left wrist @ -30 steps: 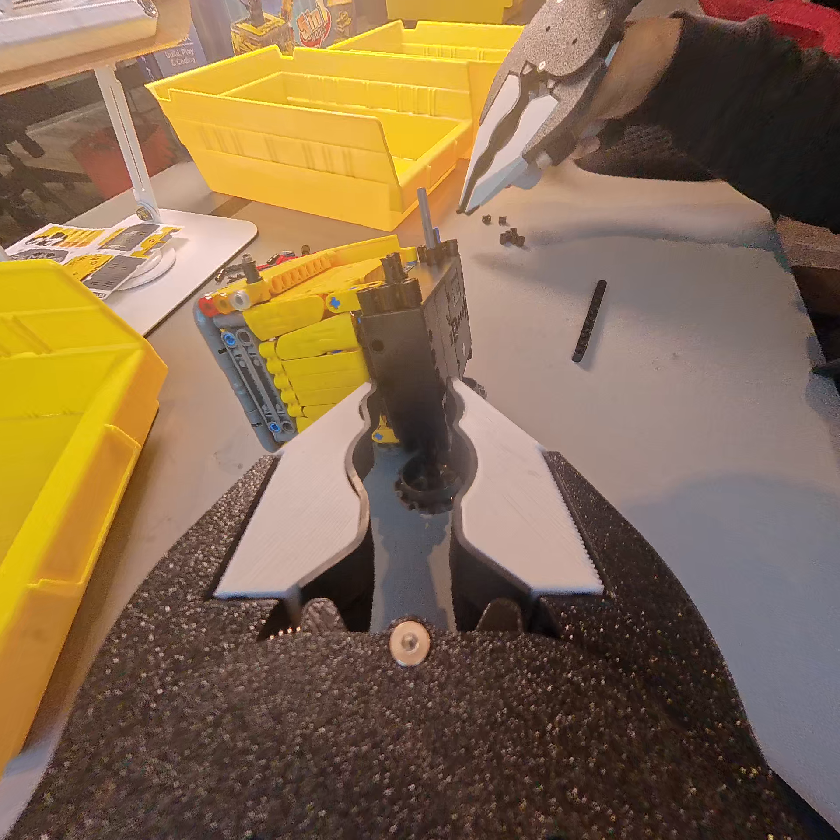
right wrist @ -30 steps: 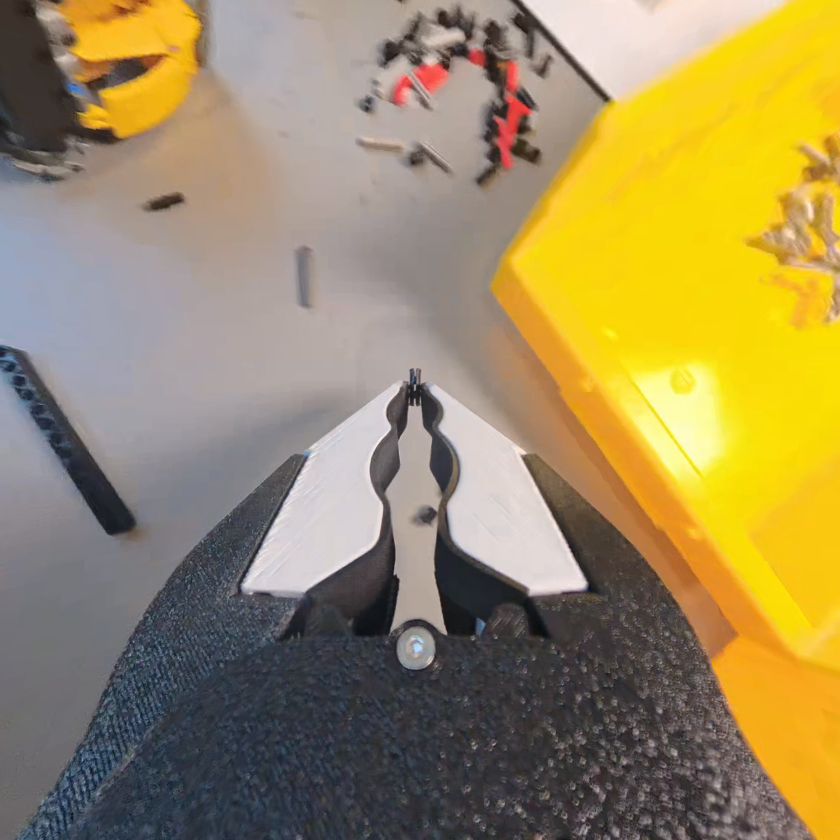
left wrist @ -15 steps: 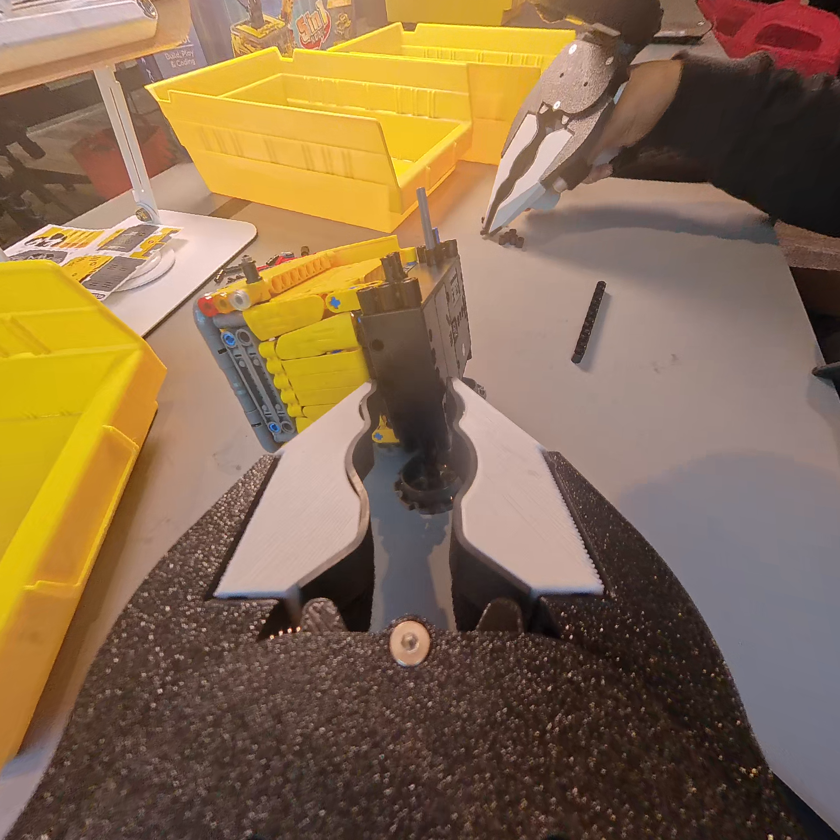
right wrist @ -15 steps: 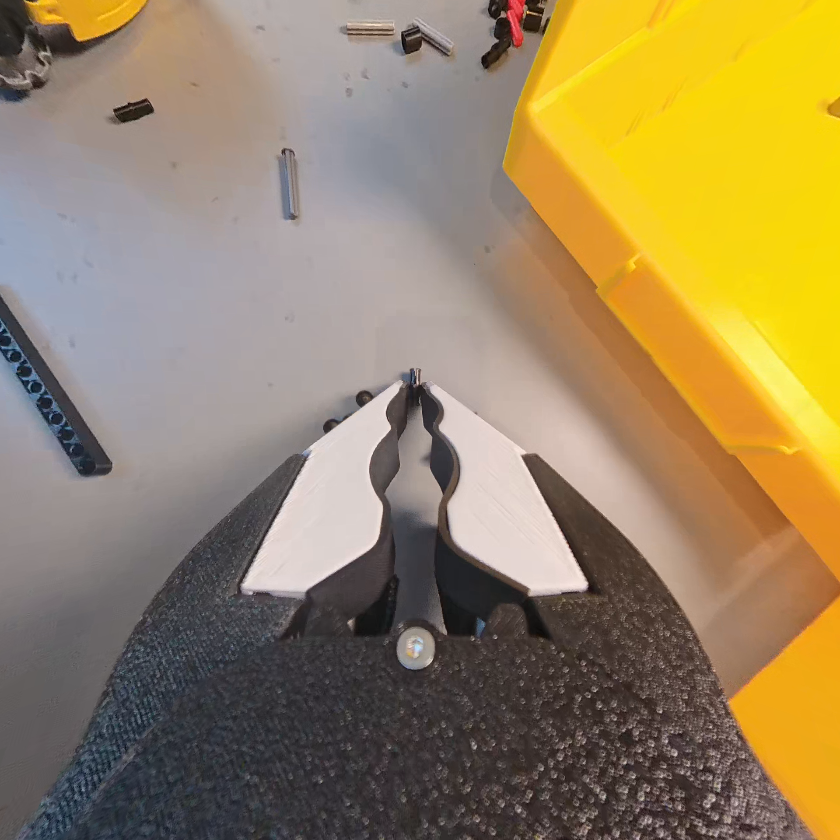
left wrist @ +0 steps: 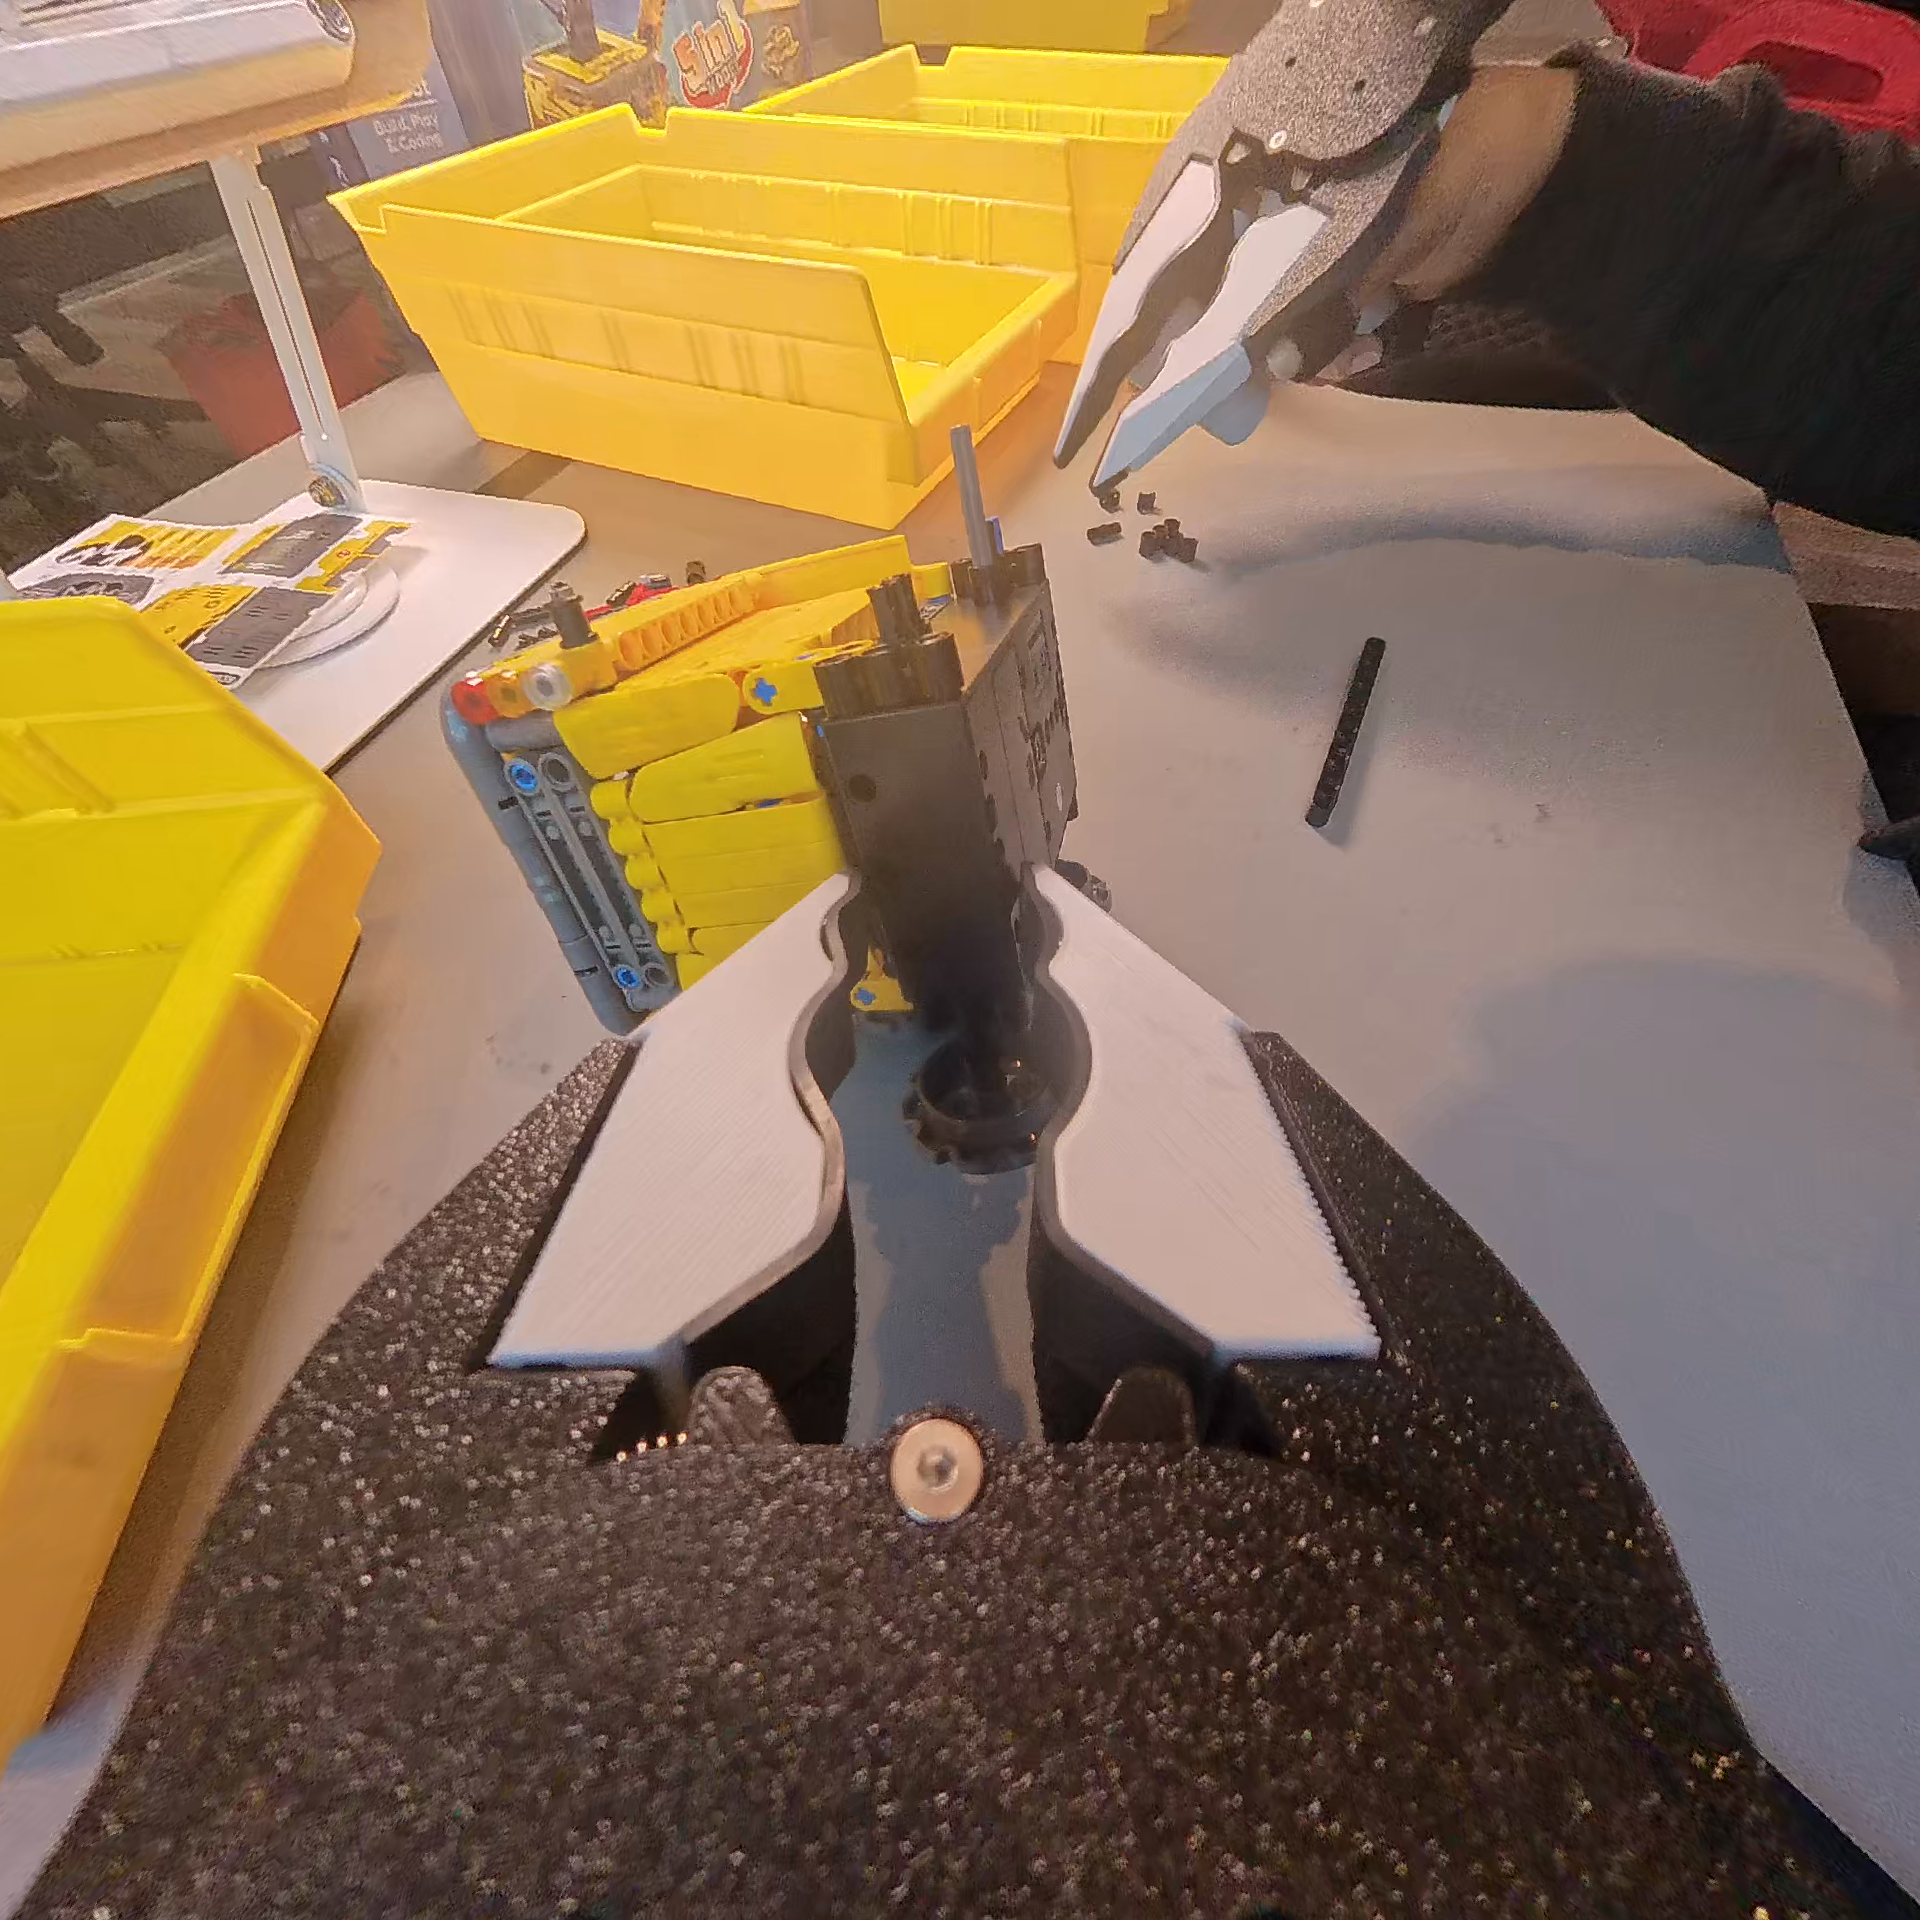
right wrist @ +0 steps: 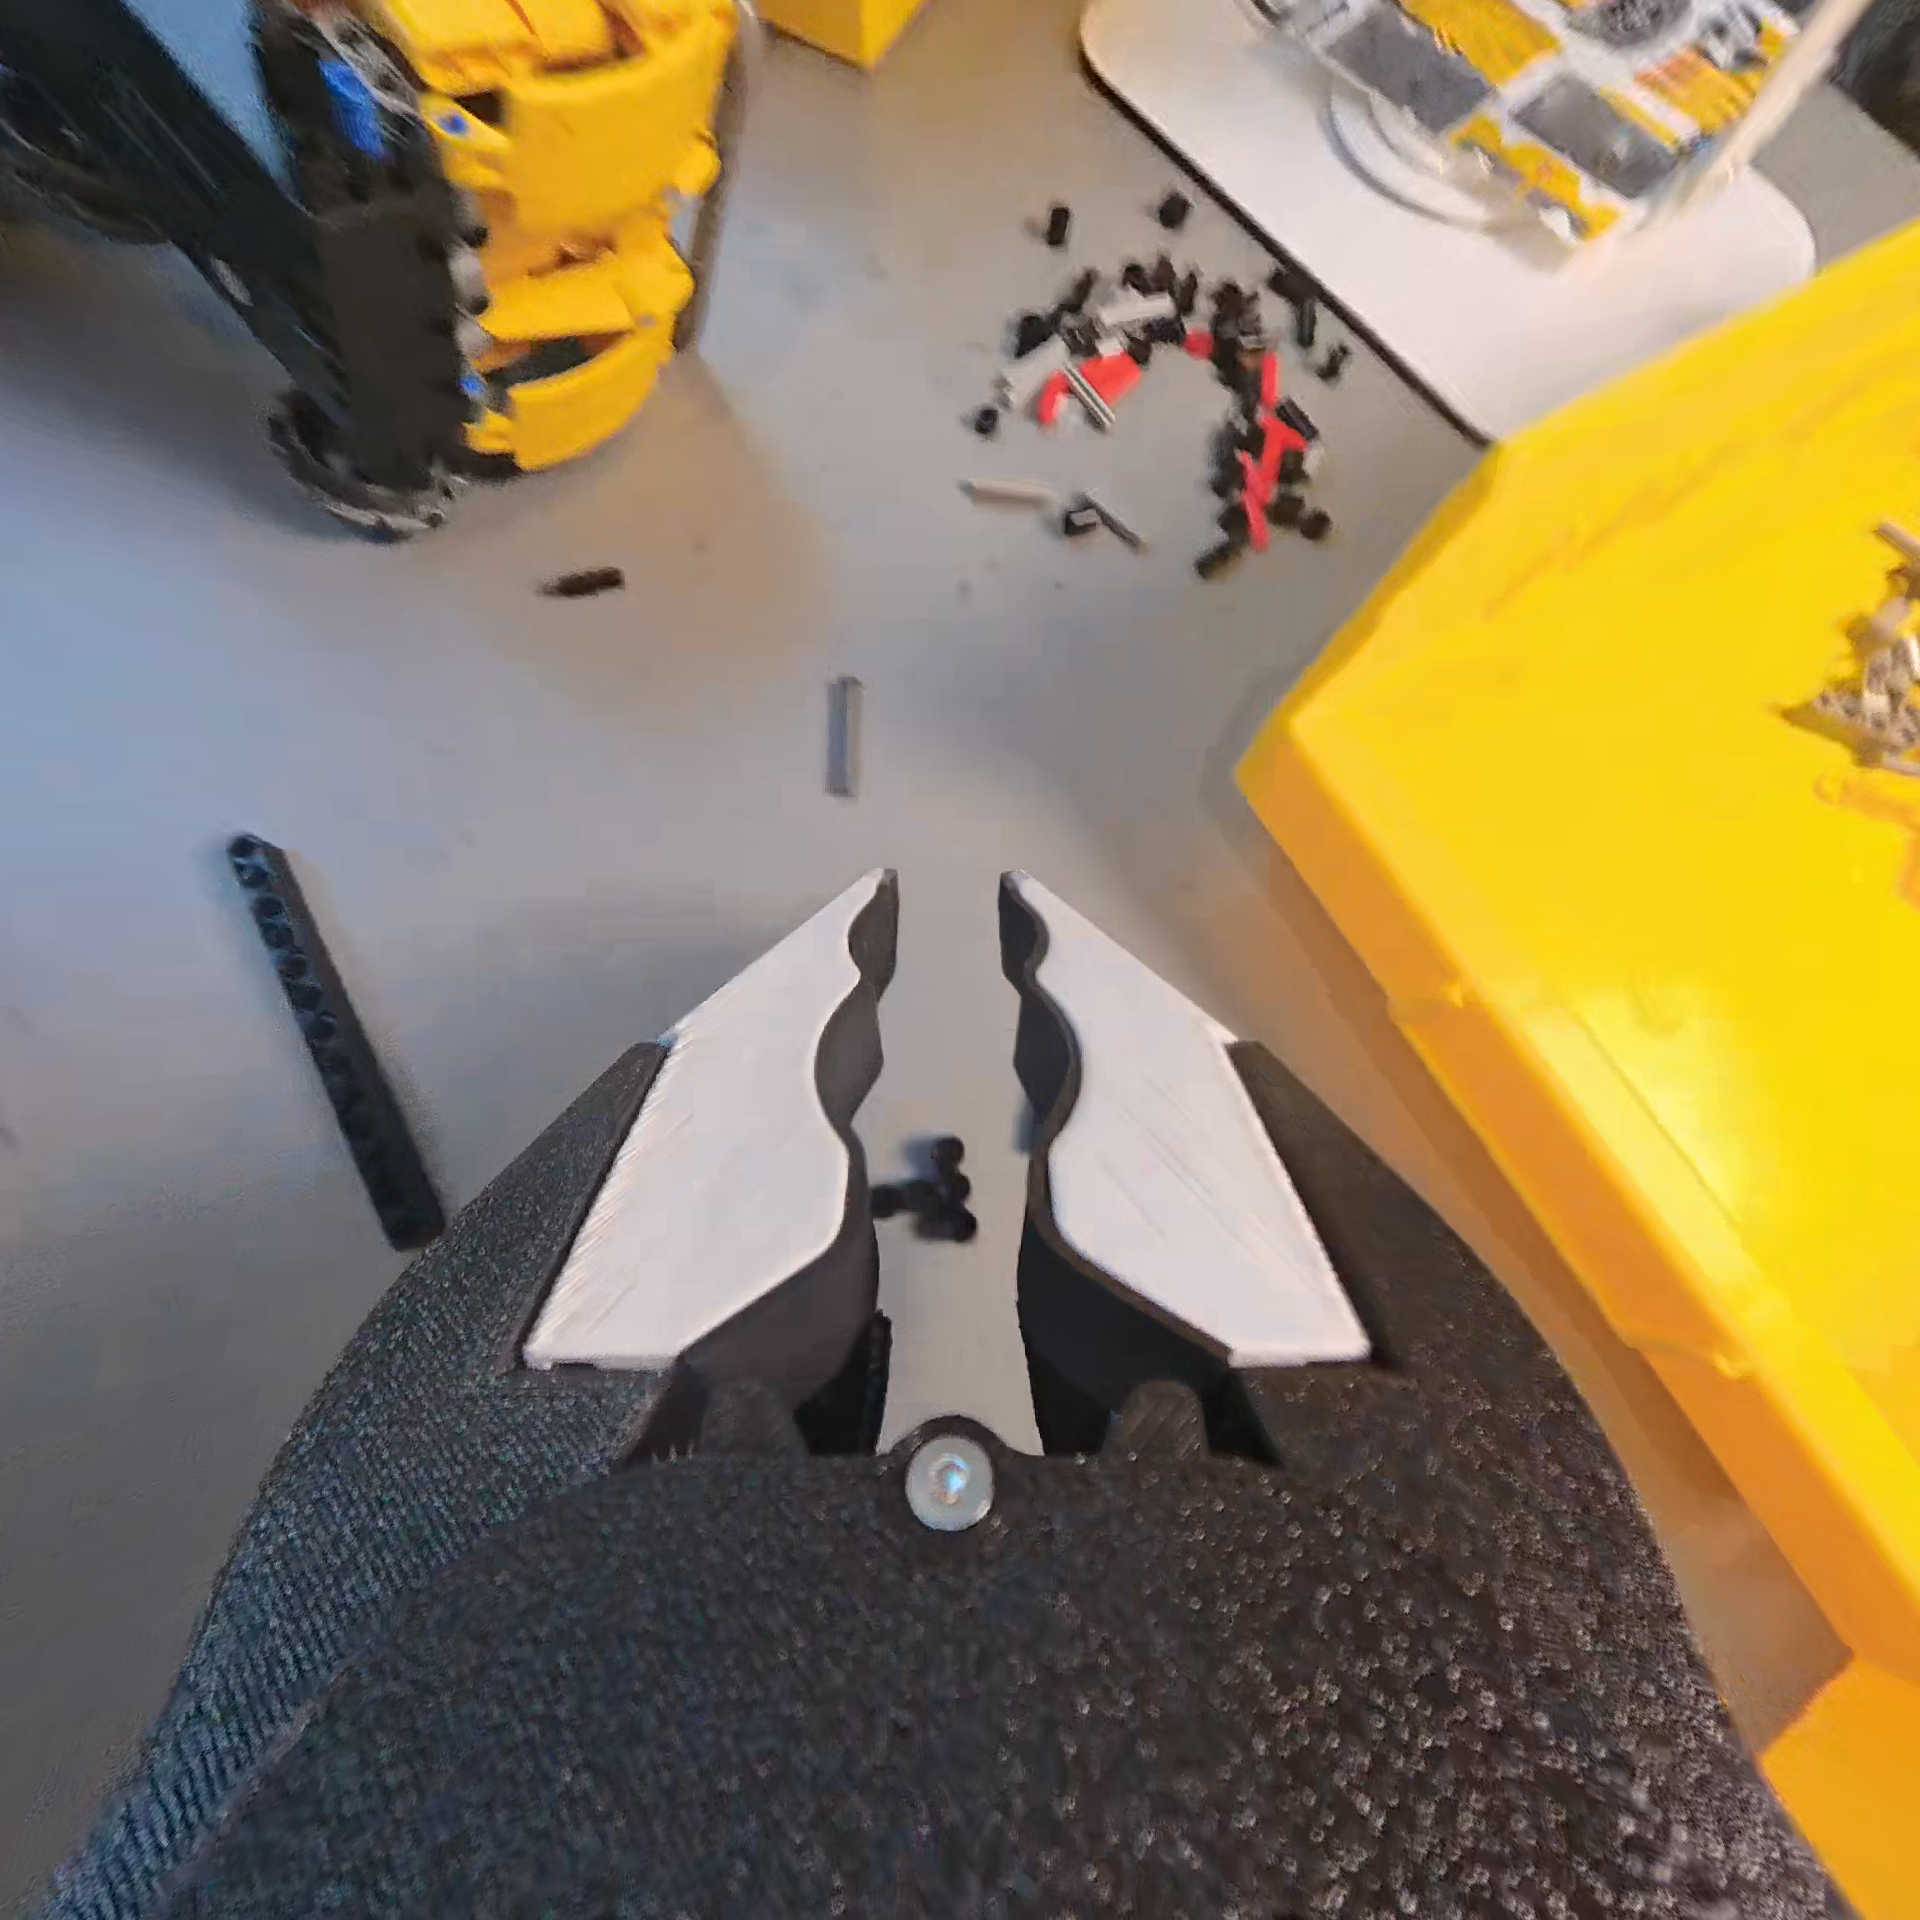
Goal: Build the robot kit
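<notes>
Left tongs (left wrist: 940, 904) clamp the brick model (left wrist: 790, 790).

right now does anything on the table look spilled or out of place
Small parts lie loose on the table rather than in the yellow bins: a black and red pile, a grey axle, a black beam, and a few black pins under the open right gripper. Nothing looks damaged.

Yellow-black brick model (left wrist: 790, 790); yellow bins (left wrist: 665, 301); grey table (left wrist: 1455, 935).
</notes>
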